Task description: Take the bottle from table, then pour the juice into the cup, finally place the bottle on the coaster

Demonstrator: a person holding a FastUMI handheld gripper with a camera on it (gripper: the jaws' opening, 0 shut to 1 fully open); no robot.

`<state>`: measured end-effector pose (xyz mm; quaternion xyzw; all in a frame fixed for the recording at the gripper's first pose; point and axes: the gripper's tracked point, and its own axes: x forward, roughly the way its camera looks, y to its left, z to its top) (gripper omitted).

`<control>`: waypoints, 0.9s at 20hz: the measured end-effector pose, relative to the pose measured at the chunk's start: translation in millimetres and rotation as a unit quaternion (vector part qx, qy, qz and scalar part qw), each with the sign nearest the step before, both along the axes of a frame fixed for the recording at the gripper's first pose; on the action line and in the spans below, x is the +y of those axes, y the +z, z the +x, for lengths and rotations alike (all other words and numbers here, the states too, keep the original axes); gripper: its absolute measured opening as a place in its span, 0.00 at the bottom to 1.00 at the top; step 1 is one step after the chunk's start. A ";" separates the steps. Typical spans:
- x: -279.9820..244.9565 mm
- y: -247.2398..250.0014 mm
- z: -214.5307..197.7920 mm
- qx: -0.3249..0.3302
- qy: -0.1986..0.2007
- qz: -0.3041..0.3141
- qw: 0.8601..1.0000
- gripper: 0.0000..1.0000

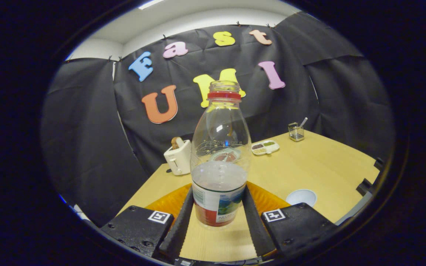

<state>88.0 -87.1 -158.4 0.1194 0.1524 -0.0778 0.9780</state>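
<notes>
- The gripper (218, 218) has its two fingers (178, 225) closed on the bottle (219, 162), one pressing each side of the labelled lower part; the bottle stands upright between them.
- The bottle is clear plastic with a red ring at the neck; its mouth is uncapped; a label wraps the lower body; whether it holds liquid I cannot tell for sure, though the lower part looks cloudier than the upper.
- Whether the bottle's base touches the table (320, 166) or hangs just above it I cannot tell; light wood shows below the base between the fingers.
- An orange coaster (266, 199) lies on the table right behind the fingers, spreading out on both sides of the bottle; the bottle hides its middle.
- A white cup (301, 197) sits on the table just to the right of the coaster, near the table's right edge and beside the gripper's right finger block; its mouth faces up.
- Beyond the bottle, near the table's far left corner, stands a white toaster (178, 158) with a brown piece sticking out of its top.
- A small white tray (265, 147) with compartments lies toward the far edge, right of the bottle.
- A little wire holder (296, 132) with a stick in it stands at the table's far corner, behind the tray.
</notes>
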 end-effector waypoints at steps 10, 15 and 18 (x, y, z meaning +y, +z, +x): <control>-4.8 1.8 46.6 -0.023 -0.001 -0.077 0.997 0.77; -7.6 -34.0 86.9 0.006 -0.001 -0.119 0.993 0.77; -4.3 -52.4 105.7 0.011 0.004 -0.121 0.993 0.77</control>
